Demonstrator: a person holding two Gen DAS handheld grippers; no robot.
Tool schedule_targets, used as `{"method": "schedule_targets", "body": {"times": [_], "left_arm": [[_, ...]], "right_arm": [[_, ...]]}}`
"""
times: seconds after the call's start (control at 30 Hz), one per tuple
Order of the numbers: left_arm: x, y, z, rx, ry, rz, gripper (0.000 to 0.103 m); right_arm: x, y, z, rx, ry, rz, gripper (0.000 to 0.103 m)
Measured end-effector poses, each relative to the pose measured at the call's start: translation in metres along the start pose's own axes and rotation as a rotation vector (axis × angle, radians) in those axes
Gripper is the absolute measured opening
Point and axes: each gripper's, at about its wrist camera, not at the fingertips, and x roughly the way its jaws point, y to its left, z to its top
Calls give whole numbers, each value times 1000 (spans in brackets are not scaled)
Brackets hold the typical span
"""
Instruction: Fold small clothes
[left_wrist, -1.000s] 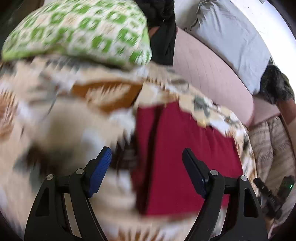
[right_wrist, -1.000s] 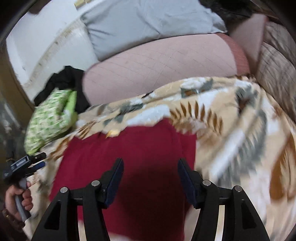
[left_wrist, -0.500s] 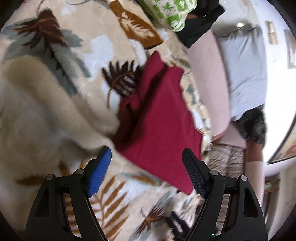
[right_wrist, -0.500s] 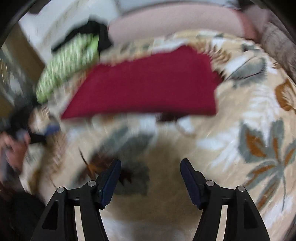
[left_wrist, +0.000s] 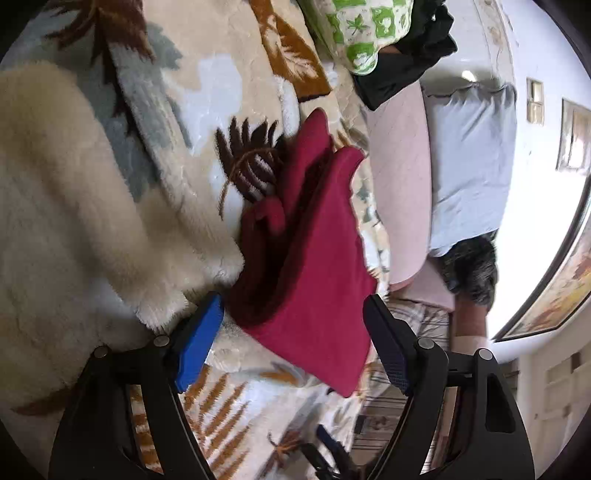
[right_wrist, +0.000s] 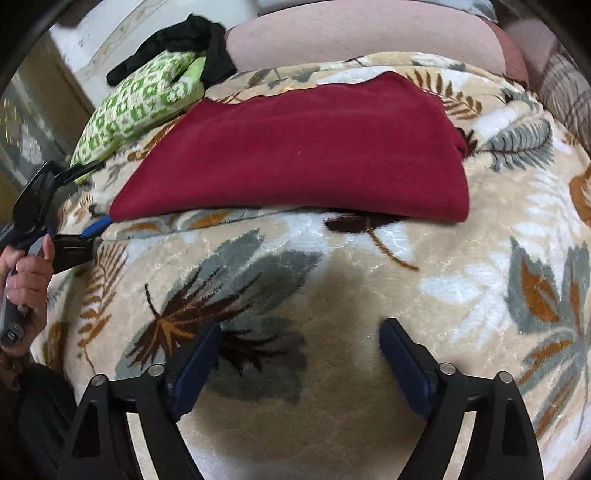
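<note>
A dark red folded garment (right_wrist: 303, 147) lies flat on a leaf-patterned fleece blanket (right_wrist: 332, 295). In the left wrist view the garment (left_wrist: 317, 258) shows its layered folded edge, right in front of my left gripper (left_wrist: 295, 339), which is open and empty at its near corner. My right gripper (right_wrist: 299, 362) is open and empty, held over bare blanket well short of the garment. The left gripper (right_wrist: 70, 221) also shows in the right wrist view at the garment's left corner, held by a hand.
A green-and-white patterned cushion (right_wrist: 136, 107) and a black cloth (right_wrist: 184, 40) lie beyond the garment's left end. A pink bolster (right_wrist: 362, 33) and a grey pillow (left_wrist: 469, 166) line the far side. A striped cloth (left_wrist: 417, 325) lies at the bed's end.
Both grippers have pulled back from the red garment, which now lies folded flat. The left gripper has swung round to view it from the end; the right has retreated over bare blanket.
</note>
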Motion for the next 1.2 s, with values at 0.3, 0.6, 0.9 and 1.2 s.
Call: {"method": "schedule_targets", "body": {"times": [0.3, 0.6, 0.9, 1.2], "left_arm": [[-8, -9, 2, 4, 35, -171, 79], [6, -13, 2, 44, 45, -92, 79], [35, -54, -24, 424, 16, 314, 79], [58, -65, -52, 674, -21, 532, 80]], "right_arm": [[1, 1, 2, -13, -1, -8, 88], [2, 2, 2, -20, 0, -13, 88], [4, 4, 1, -33, 1, -20, 91], [14, 25, -4, -145, 28, -111, 103]]}}
